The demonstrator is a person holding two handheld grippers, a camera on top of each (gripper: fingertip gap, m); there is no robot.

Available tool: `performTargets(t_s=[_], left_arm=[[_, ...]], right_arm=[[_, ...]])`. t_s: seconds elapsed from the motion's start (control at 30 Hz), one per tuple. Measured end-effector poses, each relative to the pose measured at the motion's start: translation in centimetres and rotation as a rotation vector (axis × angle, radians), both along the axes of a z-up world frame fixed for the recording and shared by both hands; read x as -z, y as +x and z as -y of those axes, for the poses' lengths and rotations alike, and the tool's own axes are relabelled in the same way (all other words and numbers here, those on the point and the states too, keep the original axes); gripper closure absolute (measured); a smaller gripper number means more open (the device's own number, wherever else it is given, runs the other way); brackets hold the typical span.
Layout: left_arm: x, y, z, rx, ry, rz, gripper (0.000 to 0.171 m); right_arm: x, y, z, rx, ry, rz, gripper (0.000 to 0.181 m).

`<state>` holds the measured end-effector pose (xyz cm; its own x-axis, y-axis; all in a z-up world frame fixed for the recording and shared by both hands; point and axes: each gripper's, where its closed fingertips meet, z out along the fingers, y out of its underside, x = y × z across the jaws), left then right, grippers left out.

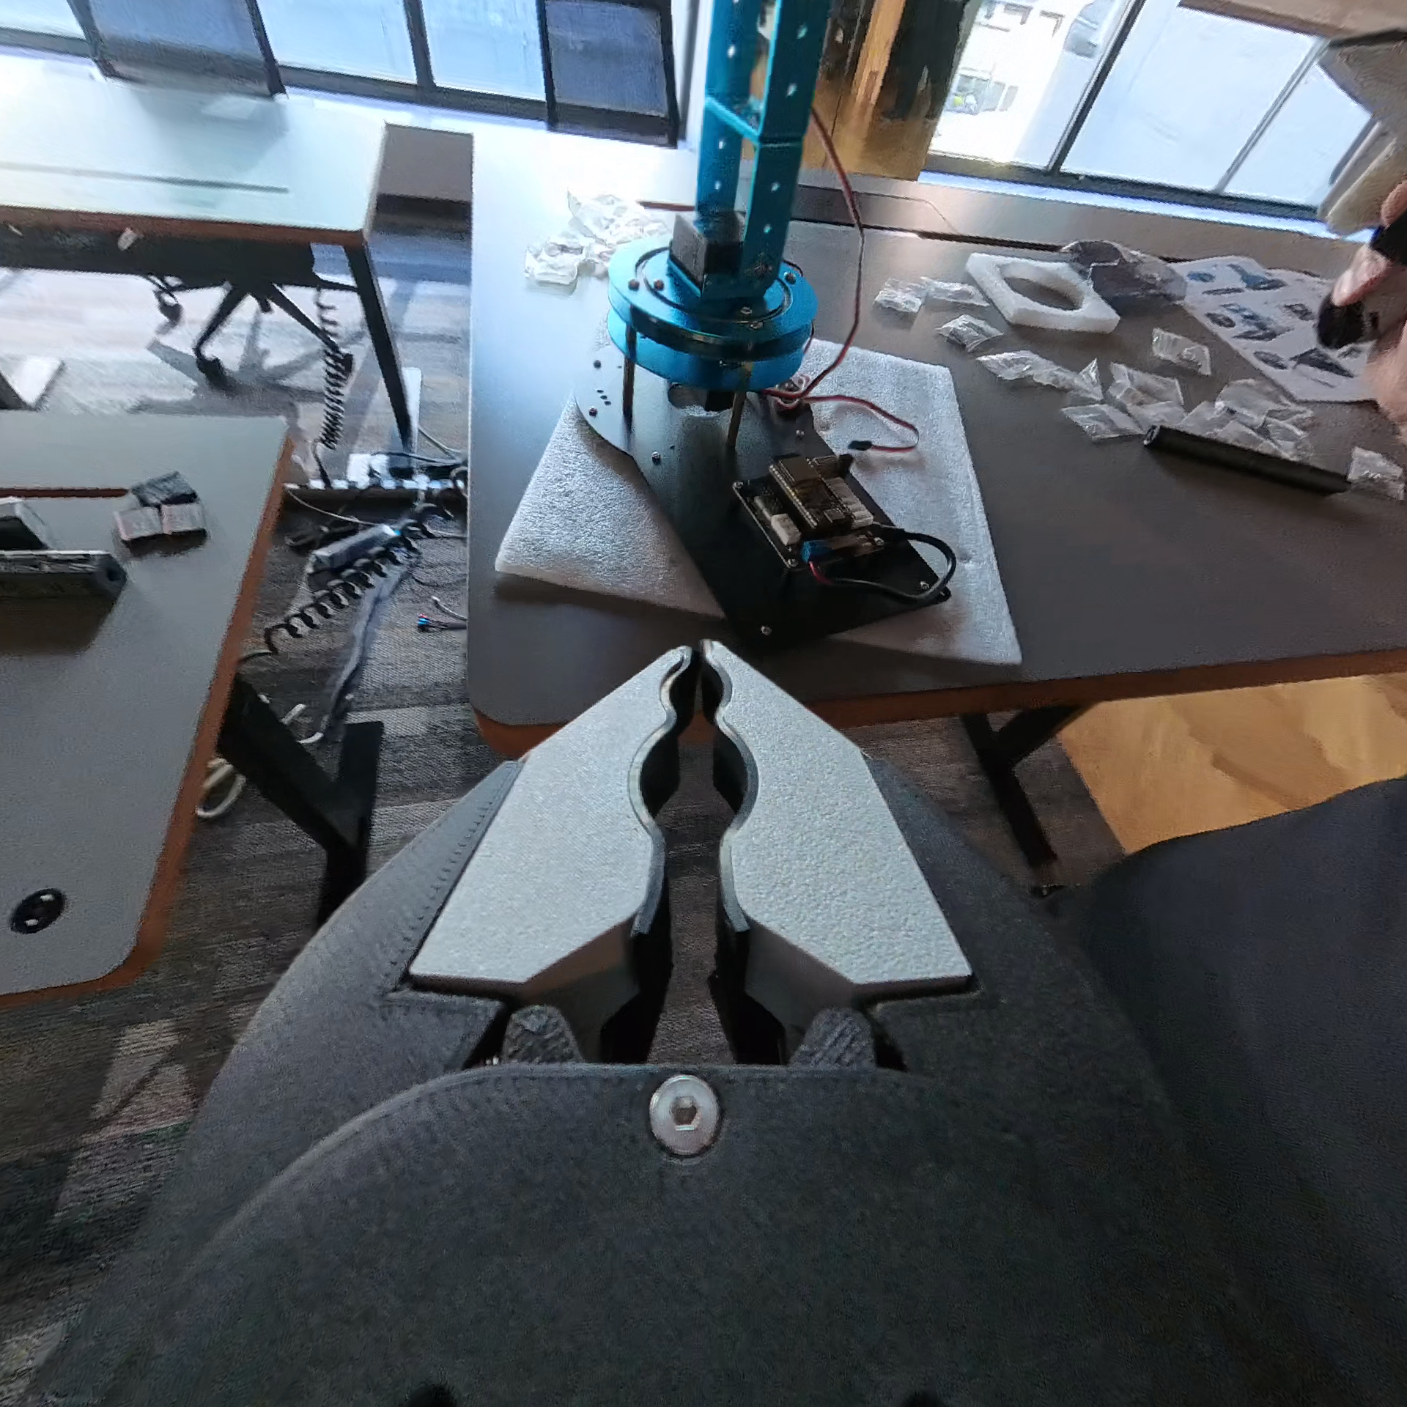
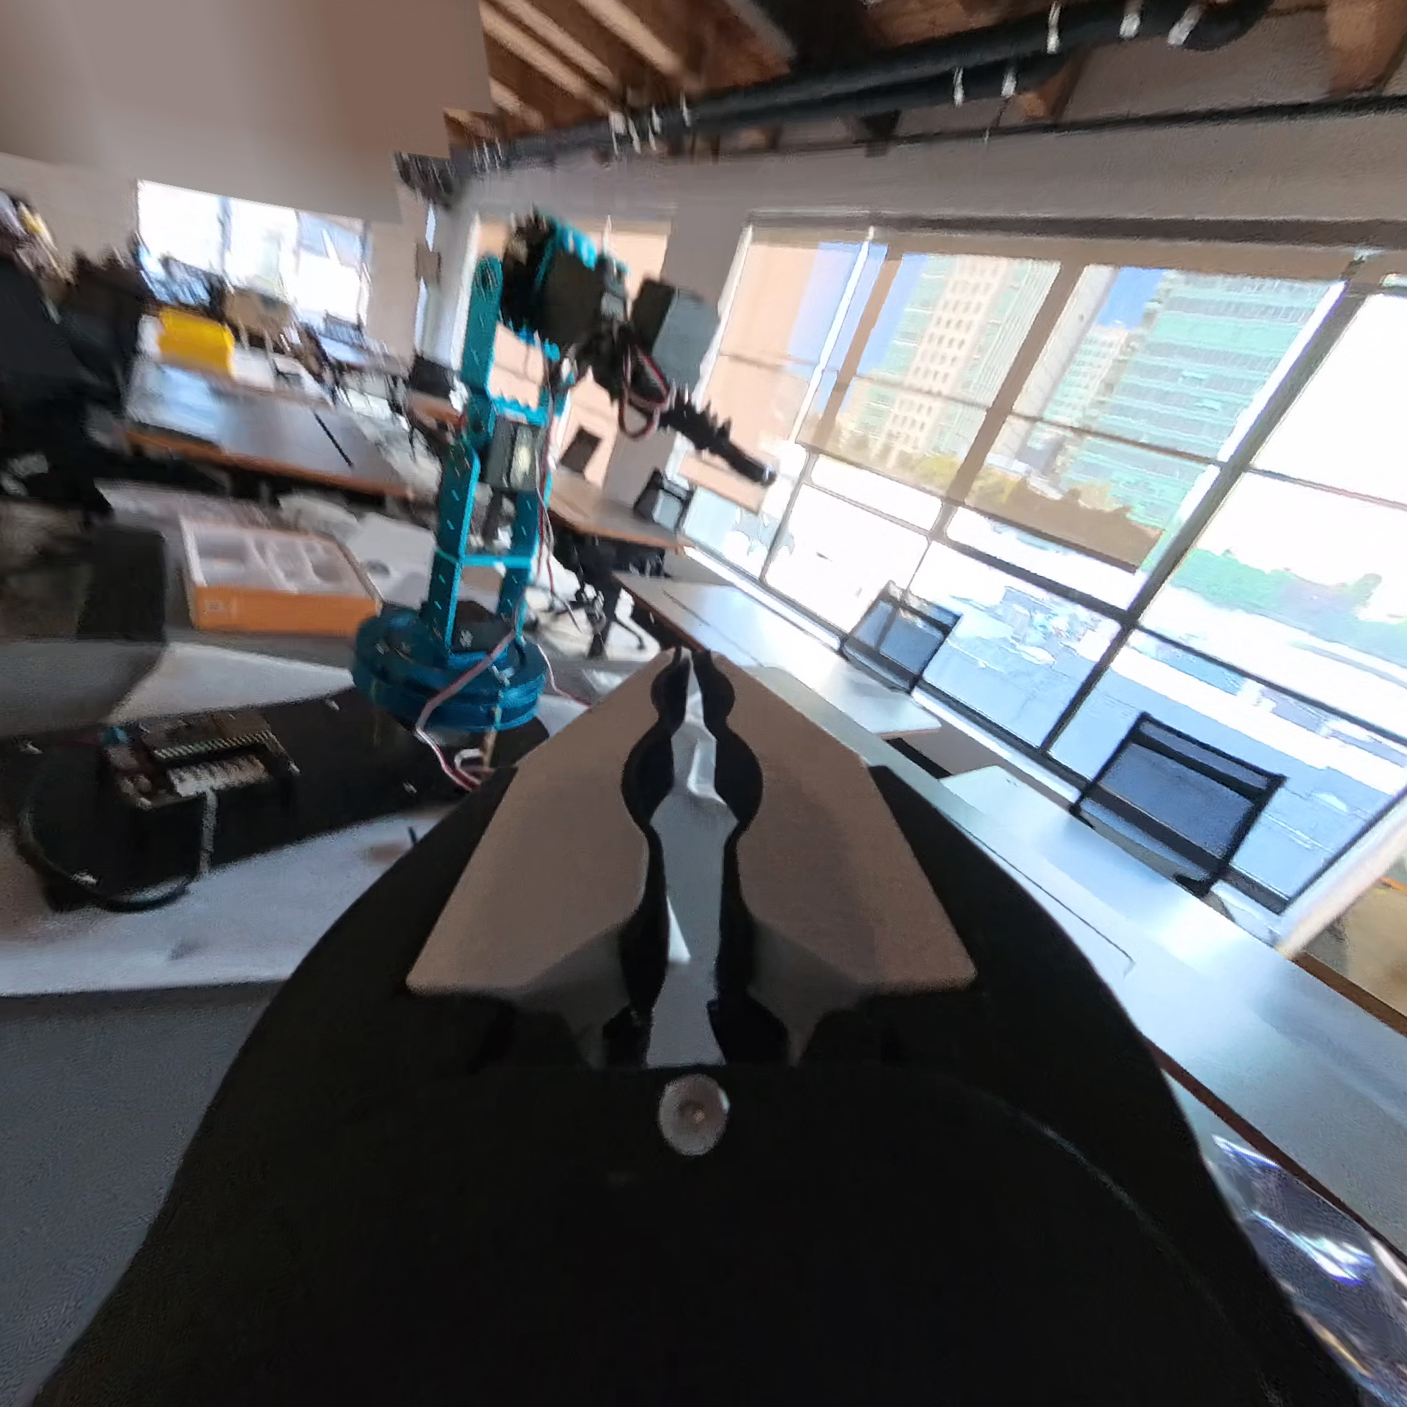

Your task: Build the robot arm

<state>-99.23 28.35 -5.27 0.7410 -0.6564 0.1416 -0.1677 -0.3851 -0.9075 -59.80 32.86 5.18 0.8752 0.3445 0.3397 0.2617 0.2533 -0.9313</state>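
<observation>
1. Two tools show, each with its fingers pressed together and pinching nothing: the left tool [image 1: 699, 661] hangs off the counter's [image 1: 1142, 579] near edge, above the carpet.
2. Just beyond it a circuit board [image 1: 818, 508] sits on a black base plate [image 1: 769, 594], which lies on a white foam pad [image 1: 601, 525].
3. Farther off rises a blue robot arm [image 1: 742, 152].
4. Small plastic bags [image 1: 1142, 392] lie scattered to the right.
5. The right tool [image 2: 691, 664], in a blurred view, points past the blue robot arm [image 2: 487, 487] toward the windows [image 2: 1066, 487].
</observation>
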Motion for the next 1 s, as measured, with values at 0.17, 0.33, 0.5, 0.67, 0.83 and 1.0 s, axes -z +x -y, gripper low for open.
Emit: performTargets(t_s=[0.17, 0.33, 0.5, 0.67, 0.83, 1.0], left_arm=[[-0.9, 1.3, -5.3, 0.099, -0.013, 0.075, 0.171], [-2.5, 2.7, -12.1, 0.265, 0.006, 0.074, 0.167], [-5.7, 5.4, -17.0, 0.526, 0.061, 0.128, 0.164], [-7.6, 6.9, -20.7, 0.742, 0.097, 0.147, 0.163], [-8.7, 8.6, -23.4, 0.875, 0.047, 0.206, 0.160], [-10.6, 11.0, -25.3, 0.962, 0.027, 0.257, 0.157]], right_arm=[[0.8, -2.0, -1.7, 0.020, -0.042, 0.074, 0.180], [0.2, -2.7, -2.4, 0.104, -0.021, 0.008, 0.180], [-2.5, -3.9, -1.7, 0.257, 0.032, 0.003, 0.179], [-4.3, -6.3, -0.3, 0.364, 0.062, -0.026, 0.179], [-4.2, -7.2, 0.1, 0.463, 0.037, -0.052, 0.179], [-2.4, -8.4, -0.7, 0.411, -0.075, -0.191, 0.175]])
